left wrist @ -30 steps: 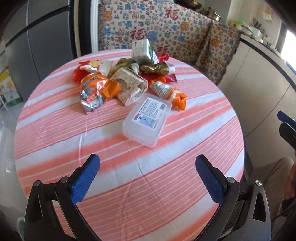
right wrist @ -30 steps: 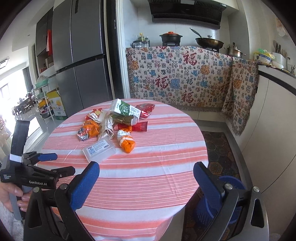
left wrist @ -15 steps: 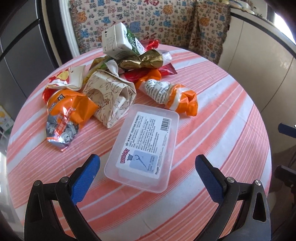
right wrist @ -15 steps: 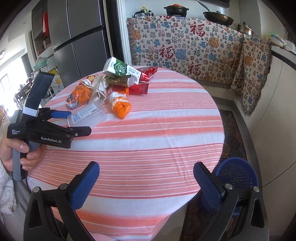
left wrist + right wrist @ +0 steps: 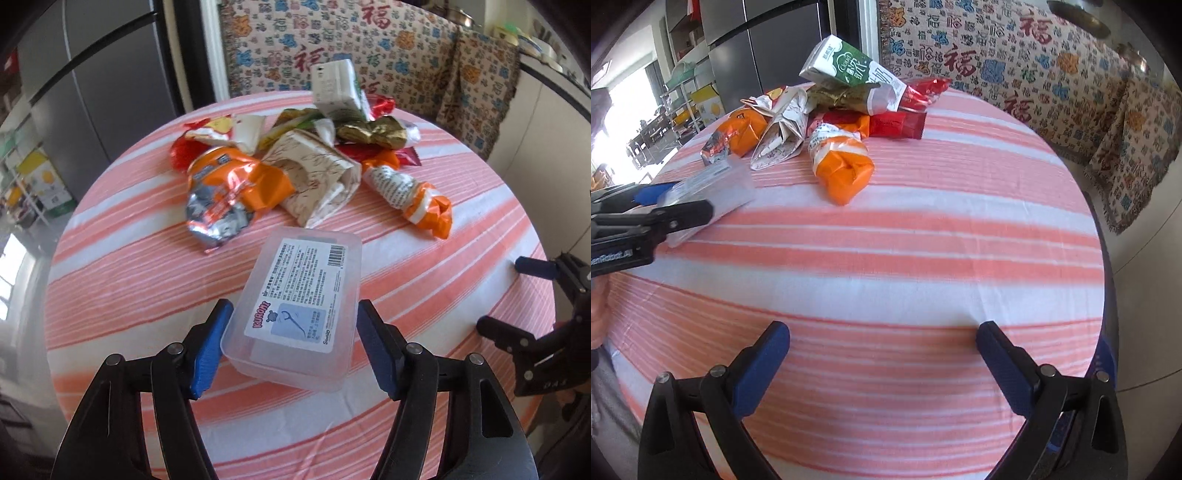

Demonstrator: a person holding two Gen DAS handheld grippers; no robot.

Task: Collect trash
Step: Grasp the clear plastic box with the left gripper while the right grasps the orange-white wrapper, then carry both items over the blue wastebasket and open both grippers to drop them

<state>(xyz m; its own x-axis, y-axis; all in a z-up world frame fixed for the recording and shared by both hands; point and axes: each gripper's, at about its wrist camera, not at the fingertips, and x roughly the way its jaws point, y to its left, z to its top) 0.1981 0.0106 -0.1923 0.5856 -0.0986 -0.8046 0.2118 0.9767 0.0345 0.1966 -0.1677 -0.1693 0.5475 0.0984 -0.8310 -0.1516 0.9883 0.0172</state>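
Between the left claw's blue pads: clear plastic box on the striped tabletop, jaws just closing, pads flanking it, contact uncertain. Beyond the claw: heap of wrappers and a milk carton, uncollected. Right claw: apart, empty. Nothing yet gathered, apparently.

A home kitchen: a steel fridge standing at eleven o'clock, pans sitting at one o'clock
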